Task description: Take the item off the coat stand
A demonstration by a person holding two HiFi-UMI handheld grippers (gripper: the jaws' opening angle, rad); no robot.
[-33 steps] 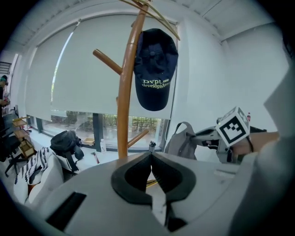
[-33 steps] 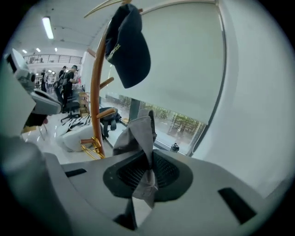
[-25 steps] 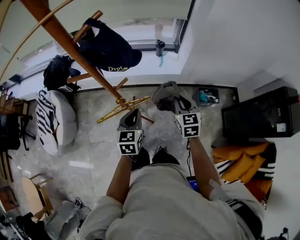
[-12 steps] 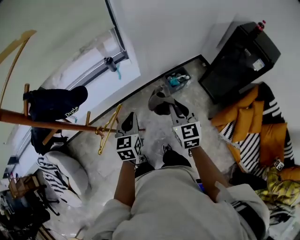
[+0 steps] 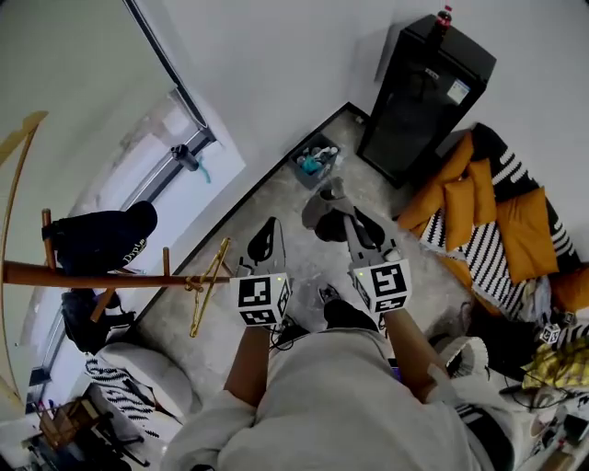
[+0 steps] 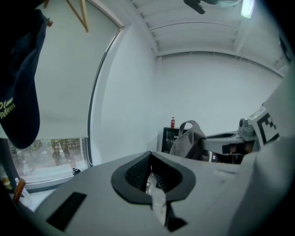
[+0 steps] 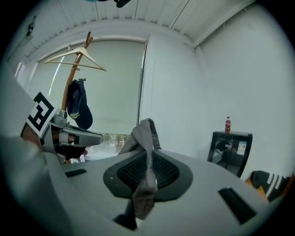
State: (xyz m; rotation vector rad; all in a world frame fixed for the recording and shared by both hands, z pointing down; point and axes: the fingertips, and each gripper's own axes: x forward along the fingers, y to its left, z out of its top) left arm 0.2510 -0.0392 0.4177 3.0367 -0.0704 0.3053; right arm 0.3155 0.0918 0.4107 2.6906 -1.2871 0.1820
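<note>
My left gripper [image 5: 269, 227] and right gripper [image 5: 353, 223] sit side by side ahead of me. A fabric item [image 5: 317, 210] hangs from the right one's jaws, well apart from the coat stand [image 5: 92, 275] at far left. On the stand are a cap [image 5: 101, 241] and, at its top, a hanger [image 5: 207, 296]. Ahead and to the right is a cabinet [image 5: 423, 92] with a bottle [image 5: 444, 16] on top. Cushions [image 5: 479, 202] lie just right of it.

Soft daylight through the blinded window [image 7: 108, 87] — flat, no hard shadows; a ceiling lamp [image 6: 248, 7] glares; fisheye edges bend and darken.
</note>
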